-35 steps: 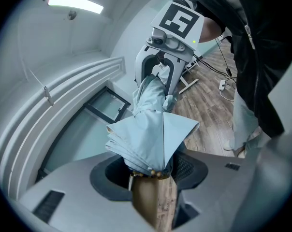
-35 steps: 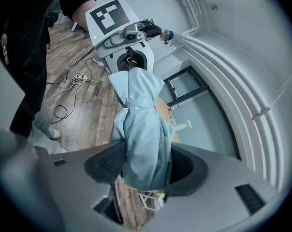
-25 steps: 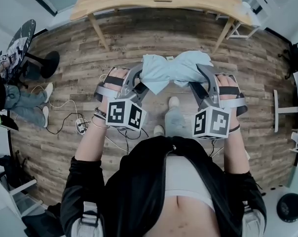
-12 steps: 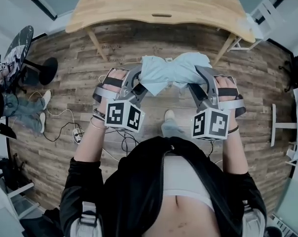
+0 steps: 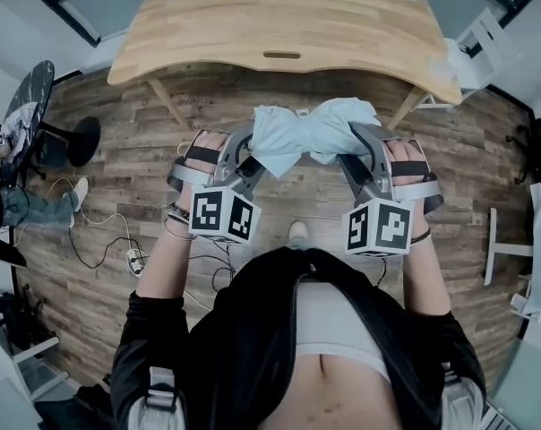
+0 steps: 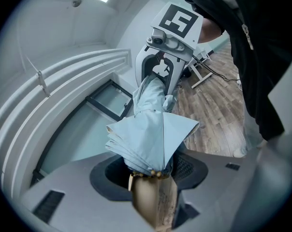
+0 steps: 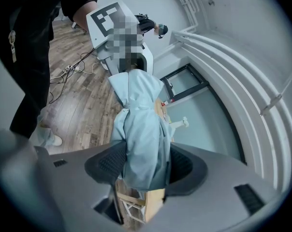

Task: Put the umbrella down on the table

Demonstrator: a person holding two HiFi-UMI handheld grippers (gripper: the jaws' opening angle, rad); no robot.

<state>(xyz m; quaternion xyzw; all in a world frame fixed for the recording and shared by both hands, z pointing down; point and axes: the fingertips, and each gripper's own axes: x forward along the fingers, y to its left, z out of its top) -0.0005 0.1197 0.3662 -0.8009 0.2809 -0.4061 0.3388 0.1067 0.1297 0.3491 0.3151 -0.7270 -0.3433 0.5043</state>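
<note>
- Wood-plank floor (image 5: 485, 150) was seen on the near side of the wooden table (image 5: 279, 25). A few small items were set along the table's far edge, and its near part was left bare.
- A folded pale-blue umbrella (image 5: 311, 133) was held level above the floor, just short of the table's near edge and not yet over it.
- The left gripper (image 5: 253, 155) was clamped on one end of the bundle and the right gripper (image 5: 356, 150) on the other, presumably so that the loose fabric was kept from sagging or unfurling.
- Cloth was seen pinched between both pairs of jaws. A tan shape under the left pair was too blurred to be called handle or table.
- The bare near part of the table was judged the likely spot for setting down.
</note>
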